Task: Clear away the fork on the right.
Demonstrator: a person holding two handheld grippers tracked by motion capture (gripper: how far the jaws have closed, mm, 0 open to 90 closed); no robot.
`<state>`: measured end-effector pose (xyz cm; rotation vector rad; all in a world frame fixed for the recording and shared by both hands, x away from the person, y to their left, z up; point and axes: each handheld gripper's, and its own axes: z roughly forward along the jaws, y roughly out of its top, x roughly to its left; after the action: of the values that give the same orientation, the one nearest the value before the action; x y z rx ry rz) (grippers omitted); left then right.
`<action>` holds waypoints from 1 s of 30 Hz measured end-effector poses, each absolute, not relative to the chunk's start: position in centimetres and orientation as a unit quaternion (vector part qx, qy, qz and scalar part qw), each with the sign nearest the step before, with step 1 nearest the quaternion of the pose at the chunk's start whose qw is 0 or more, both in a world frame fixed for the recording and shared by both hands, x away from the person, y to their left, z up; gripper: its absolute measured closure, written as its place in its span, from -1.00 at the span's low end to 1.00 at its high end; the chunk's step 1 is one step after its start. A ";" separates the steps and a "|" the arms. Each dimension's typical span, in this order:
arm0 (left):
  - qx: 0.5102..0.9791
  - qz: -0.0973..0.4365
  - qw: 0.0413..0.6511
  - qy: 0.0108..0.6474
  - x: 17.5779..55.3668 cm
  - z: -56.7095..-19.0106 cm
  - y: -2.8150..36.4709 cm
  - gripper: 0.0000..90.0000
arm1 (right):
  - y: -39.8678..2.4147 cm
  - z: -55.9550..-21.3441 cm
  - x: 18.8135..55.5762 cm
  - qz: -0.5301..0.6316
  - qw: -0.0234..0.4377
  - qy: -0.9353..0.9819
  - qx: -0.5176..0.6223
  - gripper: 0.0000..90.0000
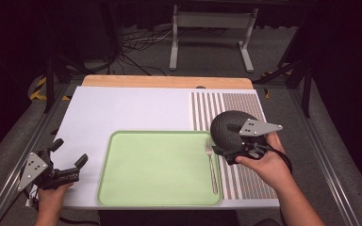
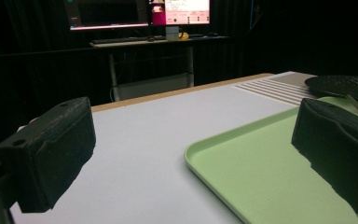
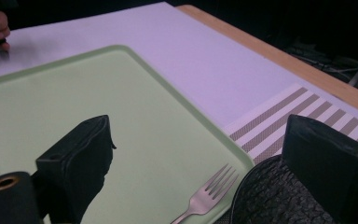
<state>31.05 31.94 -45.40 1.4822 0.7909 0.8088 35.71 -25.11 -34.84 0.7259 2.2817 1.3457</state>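
Hovering above the right part of the table, the right gripper [image 1: 219, 151] is standing with its jaws wide apart and nothing is being pressed between them. Just beside it, a silver metal fork [image 1: 211, 165] is lying along the right edge of the flat pale green plastic tray [image 1: 122, 188], with its tines pointing away from the person. A round black textured plate [image 1: 226, 127] is sitting on the striped beige and white placemat [image 1: 250, 181], touching the tray's right rim, partly under the right gripper. The left gripper [image 1: 70, 151] is resting at the left edge of the white table cover [image 1: 136, 108], also released, holding nothing. In the left gripper view its jaws are framing the tray's near corner.
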 end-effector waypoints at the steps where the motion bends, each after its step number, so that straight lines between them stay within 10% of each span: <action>1: 0.639 0.348 0.596 0.340 31.0 -45.4 31.9 -0.99 | -25.5 -34.9 35.5 0.488 0.198 0.810 0.258 -0.81; 30: 0.636 0.351 0.598 0.340 31.0 -45.3 31.9 -0.99 | -32.9 -42.6 33.5 0.567 0.252 0.732 0.283 -0.84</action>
<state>30.99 31.92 -45.35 1.4752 0.7892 0.8143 33.50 -32.93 -42.64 0.7695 1.9907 1.5412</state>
